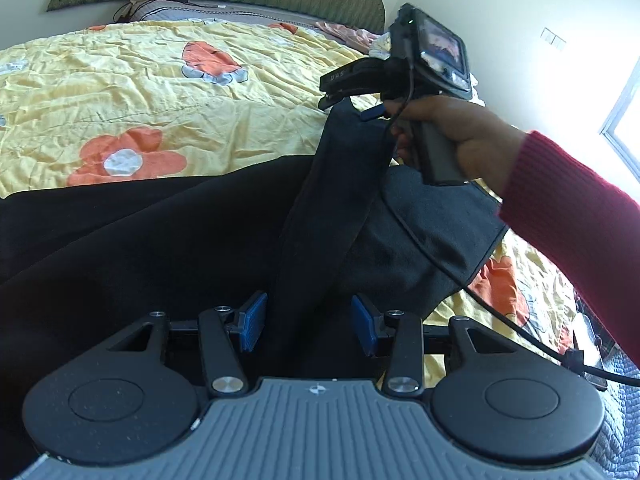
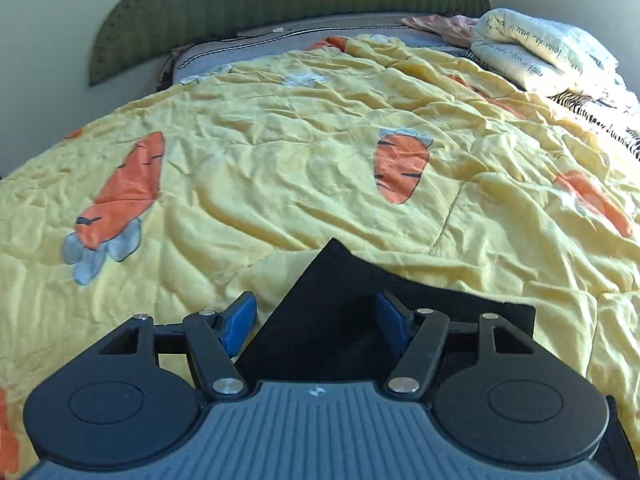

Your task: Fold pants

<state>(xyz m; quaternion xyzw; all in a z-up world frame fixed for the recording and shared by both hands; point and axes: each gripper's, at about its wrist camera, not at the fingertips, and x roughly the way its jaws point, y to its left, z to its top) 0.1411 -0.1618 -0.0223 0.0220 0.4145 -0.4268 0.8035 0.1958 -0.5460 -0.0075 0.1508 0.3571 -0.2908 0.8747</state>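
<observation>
Black soft-fabric pants (image 1: 168,240) lie on the bed's yellow carrot-print quilt (image 1: 120,92), their length running from 9 to 3 o'clock in the left wrist view. The left tongs (image 1: 308,326) stand part open astride a raised band of cloth, pads not pressing. The right tongs (image 2: 316,322), at 1 o'clock and equally near, gape over a peaked corner, gripping nothing.

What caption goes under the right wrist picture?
Open tongs over a black pants corner on a yellow carrot-print quilt.
</observation>
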